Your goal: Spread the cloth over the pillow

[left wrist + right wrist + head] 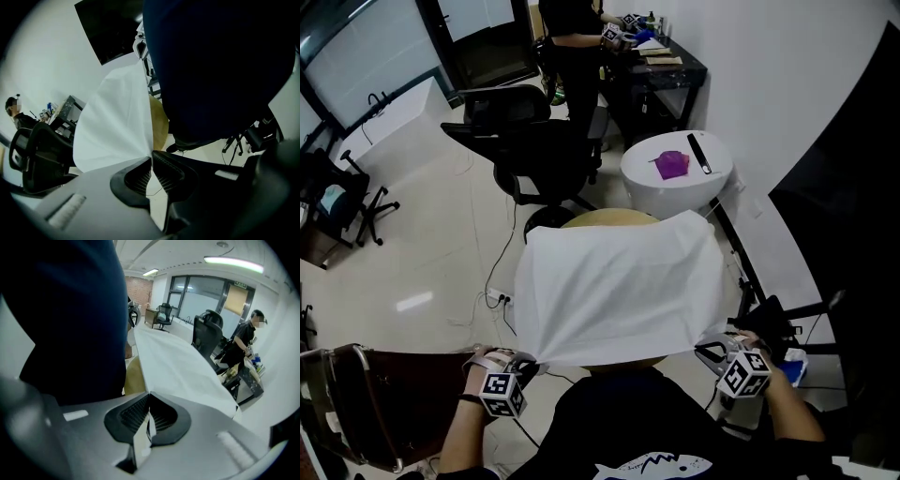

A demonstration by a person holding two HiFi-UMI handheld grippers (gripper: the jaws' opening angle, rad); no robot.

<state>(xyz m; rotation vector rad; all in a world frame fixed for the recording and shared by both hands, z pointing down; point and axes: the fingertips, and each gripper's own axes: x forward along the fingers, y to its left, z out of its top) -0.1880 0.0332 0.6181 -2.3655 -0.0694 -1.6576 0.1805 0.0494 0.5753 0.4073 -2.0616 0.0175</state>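
A white cloth (pixel 623 286) is stretched flat in front of me, covering most of a tan round pillow (pixel 609 218) whose far edge peeks out beyond it. My left gripper (pixel 528 362) is shut on the cloth's near left corner, and the cloth (pixel 117 122) fans away from its jaw tips in the left gripper view. My right gripper (pixel 710 350) is shut on the near right corner. In the right gripper view the cloth (pixel 178 364) runs out from the jaws, with a fold of it caught between the pads. My dark torso fills one side of both gripper views.
A round white table (pixel 677 175) with a purple object (pixel 672 164) and a dark bar stands just beyond the pillow. A black office chair (pixel 530 141) sits to the far left of it. A person in black (pixel 572 47) stands at a dark desk (pixel 661 66). Cables trail on the floor.
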